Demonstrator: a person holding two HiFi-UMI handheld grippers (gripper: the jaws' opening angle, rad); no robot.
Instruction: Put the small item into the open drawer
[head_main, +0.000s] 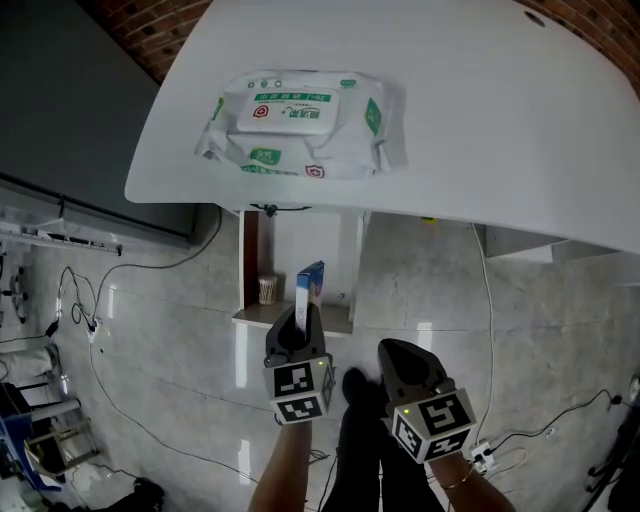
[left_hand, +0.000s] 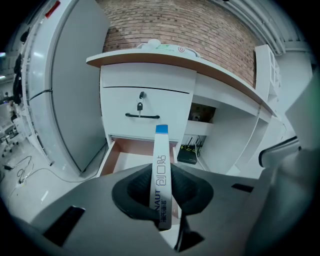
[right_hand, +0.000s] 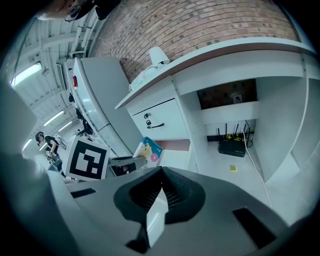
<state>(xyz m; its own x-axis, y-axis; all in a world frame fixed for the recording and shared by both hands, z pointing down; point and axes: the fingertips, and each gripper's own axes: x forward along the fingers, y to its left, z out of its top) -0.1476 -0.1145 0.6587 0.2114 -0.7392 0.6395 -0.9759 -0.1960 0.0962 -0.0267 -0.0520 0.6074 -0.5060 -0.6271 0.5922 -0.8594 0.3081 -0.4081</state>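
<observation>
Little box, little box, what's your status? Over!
Left gripper shut on little box. Right gripper shut. Open drawer just ahead, nothing in the way. Over.

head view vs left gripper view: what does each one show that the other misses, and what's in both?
Head view only: the small cup inside the open drawer, the printed face of the box, and the person's legs.

Left gripper view only: the closed upper drawer with its key and handle, and the router under the desk.

Both: the box clamped in the left gripper, the open drawer beyond it, and the wipes pack on the desk top.
</observation>
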